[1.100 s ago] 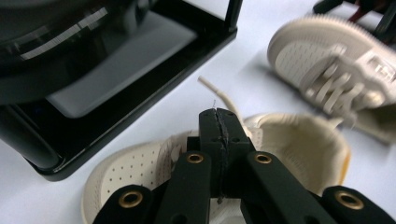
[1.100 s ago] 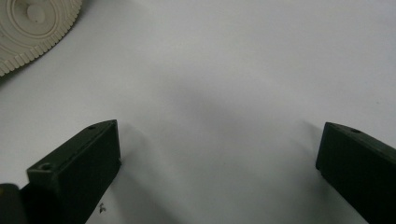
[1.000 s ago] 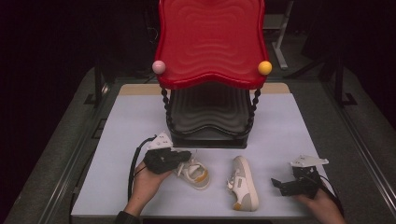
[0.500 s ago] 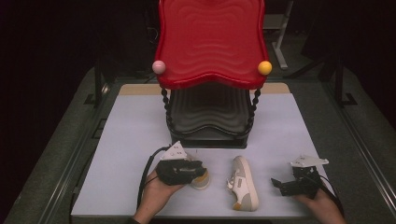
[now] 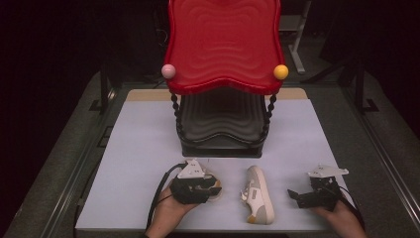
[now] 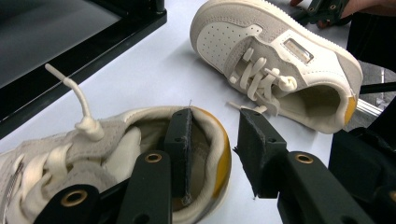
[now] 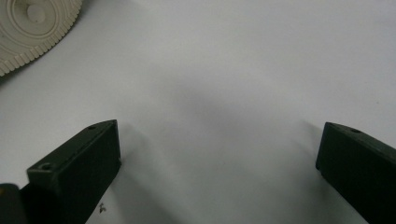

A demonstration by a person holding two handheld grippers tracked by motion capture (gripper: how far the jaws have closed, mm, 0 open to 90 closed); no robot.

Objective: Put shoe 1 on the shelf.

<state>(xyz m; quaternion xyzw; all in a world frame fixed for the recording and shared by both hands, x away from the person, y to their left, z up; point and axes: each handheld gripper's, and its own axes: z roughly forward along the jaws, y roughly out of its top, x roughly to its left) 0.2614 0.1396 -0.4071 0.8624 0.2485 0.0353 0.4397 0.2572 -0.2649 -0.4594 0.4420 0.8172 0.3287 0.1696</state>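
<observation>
Near the front edge of the desk (image 5: pixel 148 148), left of its middle, the left gripper (image 6: pixel 212 154) sits over a small cream sneaker (image 6: pixel 116 149). One jaw stands inside the shoe's opening against the heel collar, the other outside the mustard-tabbed heel, so the heel wall lies between them. The jaws have just been opening; a gap shows between the outer jaw and the heel, so they do not pinch it. The second sneaker (image 5: pixel 257 194) lies just to the right, toe toward the red shelf stand (image 5: pixel 223 44) at the back, apart from both grippers. Toward the front right corner the right gripper (image 5: pixel 295 196) rests low over bare desk, jaws spread wide and holding nothing, pointing at that second shoe's sole.
</observation>
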